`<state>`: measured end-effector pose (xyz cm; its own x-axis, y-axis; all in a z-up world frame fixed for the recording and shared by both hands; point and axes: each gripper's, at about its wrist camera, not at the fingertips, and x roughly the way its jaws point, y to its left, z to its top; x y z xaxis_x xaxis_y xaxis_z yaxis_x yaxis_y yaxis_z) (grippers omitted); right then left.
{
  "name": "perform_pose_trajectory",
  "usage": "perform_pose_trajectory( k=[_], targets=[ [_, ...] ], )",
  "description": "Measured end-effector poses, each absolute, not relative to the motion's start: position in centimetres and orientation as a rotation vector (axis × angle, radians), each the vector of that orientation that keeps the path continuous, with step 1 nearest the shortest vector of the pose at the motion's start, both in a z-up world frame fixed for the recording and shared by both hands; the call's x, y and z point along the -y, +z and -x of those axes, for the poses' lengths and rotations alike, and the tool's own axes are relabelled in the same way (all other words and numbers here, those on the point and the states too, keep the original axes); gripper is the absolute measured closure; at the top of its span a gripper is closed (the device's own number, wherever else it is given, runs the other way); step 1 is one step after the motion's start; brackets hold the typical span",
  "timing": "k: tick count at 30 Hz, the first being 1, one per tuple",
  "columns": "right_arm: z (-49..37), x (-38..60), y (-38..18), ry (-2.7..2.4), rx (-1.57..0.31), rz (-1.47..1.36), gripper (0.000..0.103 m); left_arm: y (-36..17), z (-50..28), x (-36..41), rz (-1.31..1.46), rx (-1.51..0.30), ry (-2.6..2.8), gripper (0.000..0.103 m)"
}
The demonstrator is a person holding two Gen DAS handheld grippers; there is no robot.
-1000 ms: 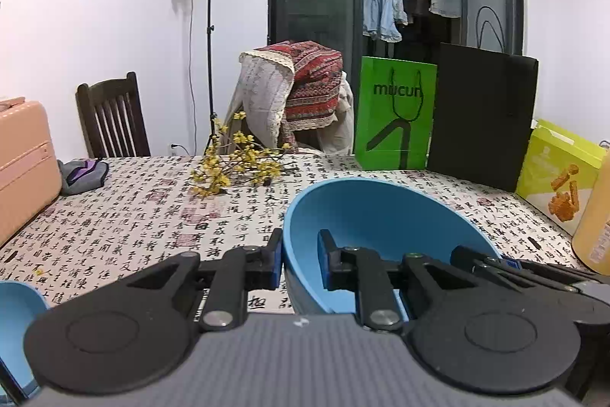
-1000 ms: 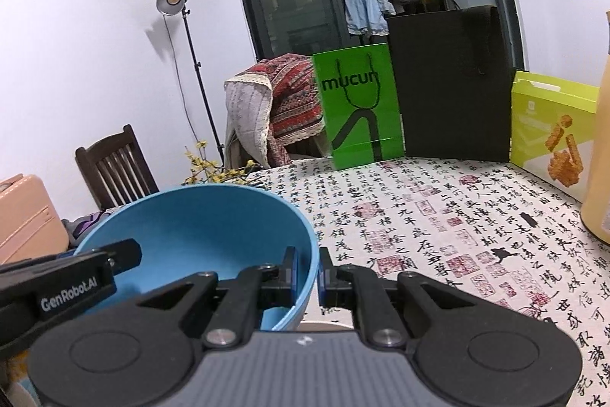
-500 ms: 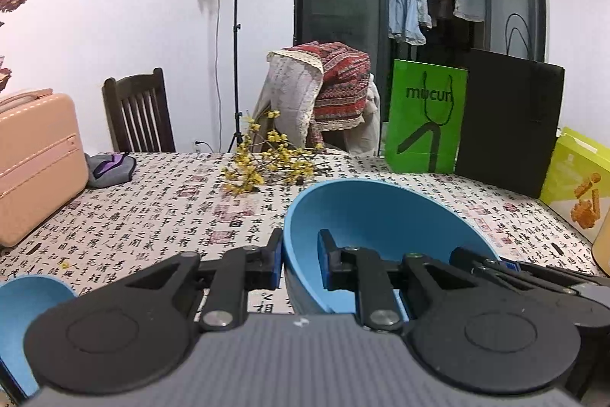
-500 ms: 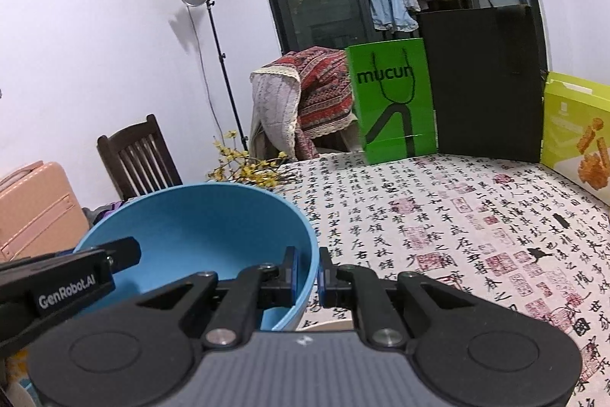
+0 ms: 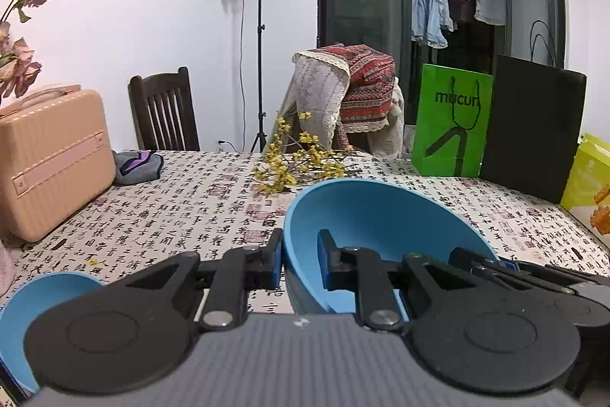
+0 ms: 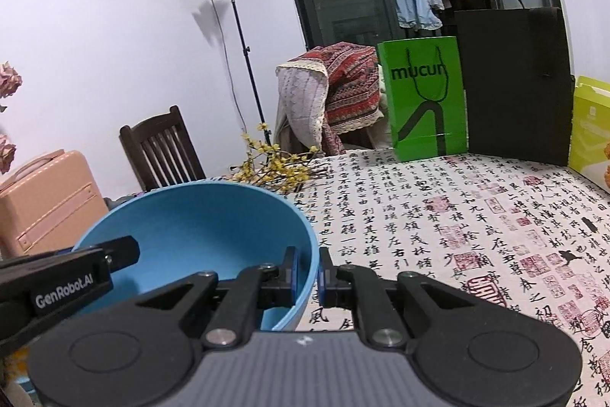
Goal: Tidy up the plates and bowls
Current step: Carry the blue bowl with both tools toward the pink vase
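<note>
A large blue bowl (image 5: 381,216) hangs above the table, held from both sides. My left gripper (image 5: 300,260) is shut on its left rim, one pad outside the wall and one inside. My right gripper (image 6: 308,271) is shut on the same blue bowl (image 6: 198,227) at its right rim. The other gripper's arm shows at the edge of each view. A second blue bowl (image 5: 34,304) sits low at the left corner of the left wrist view, partly hidden behind my gripper body.
The table (image 6: 476,216) wears a calligraphy-print cloth. On it are a peach case (image 5: 49,155), a grey cloth (image 5: 137,163), yellow flower sprigs (image 5: 297,163), a green bag (image 5: 450,121), a black bag (image 5: 533,124) and a yellow-green box (image 5: 591,178). Chairs stand behind.
Both grippers, still shut on the big blue bowl, have carried it leftward over the table; the peach case and the second blue bowl have come further into the left wrist view.
</note>
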<state>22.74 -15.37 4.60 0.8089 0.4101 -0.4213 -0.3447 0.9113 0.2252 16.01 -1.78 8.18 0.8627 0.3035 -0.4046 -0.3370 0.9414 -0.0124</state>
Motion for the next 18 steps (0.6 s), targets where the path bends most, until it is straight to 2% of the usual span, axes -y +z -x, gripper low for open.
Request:
perform_pose_trajectory(
  k=[18],
  targets=[
    [-21.9,12.7,4.8,0.479,-0.478,-0.127,0.093,8.5,-14.1,-0.5,0.098,-0.395,0.401,0.084]
  ],
)
